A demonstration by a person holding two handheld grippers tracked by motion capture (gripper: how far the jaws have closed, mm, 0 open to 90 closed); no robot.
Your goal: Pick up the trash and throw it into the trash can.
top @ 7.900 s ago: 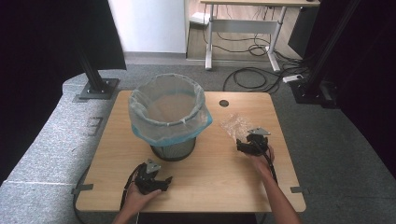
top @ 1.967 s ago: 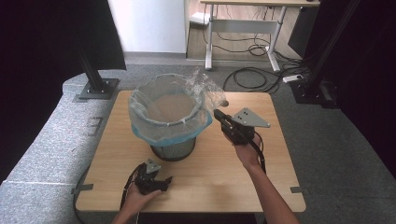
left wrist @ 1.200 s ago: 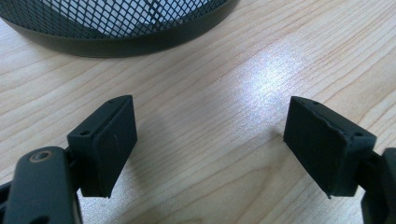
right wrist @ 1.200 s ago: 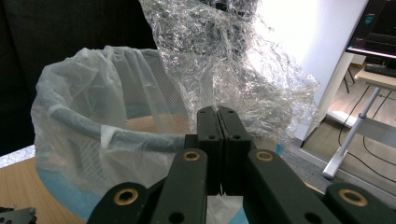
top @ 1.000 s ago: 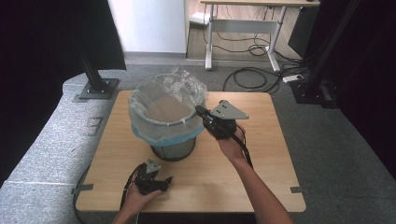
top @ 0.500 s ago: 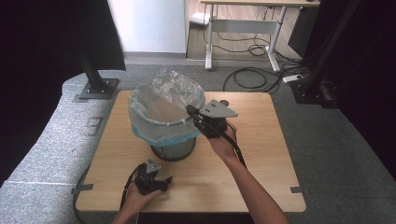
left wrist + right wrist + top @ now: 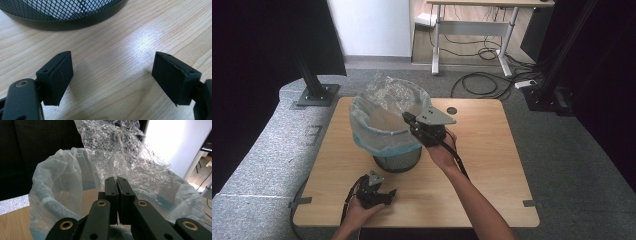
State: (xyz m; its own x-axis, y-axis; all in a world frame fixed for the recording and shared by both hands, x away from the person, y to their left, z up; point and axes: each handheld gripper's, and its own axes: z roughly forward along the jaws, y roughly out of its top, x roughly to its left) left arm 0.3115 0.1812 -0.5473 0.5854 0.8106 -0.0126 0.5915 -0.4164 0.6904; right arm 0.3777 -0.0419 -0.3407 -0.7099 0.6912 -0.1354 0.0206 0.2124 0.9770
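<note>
Over bin (image 7: 387, 135) | right gripper (image 7: 116, 181) clamps crumpled wrap (image 7: 120, 152) | left gripper (image 7: 112, 77) agape

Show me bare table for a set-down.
Free: the table right of the right gripper, out to its edge. Crowded: the left, with the lined bin and, in front of it, the left gripper.

A lab or recording studio: black curtains (image 7: 257, 45) hang round a small wooden bench (image 7: 492, 165) on grey carpet (image 7: 572, 150), with black stand posts (image 7: 314, 82), loose floor cables (image 7: 477, 85) and a height-adjustable desk (image 7: 472, 30) behind.
</note>
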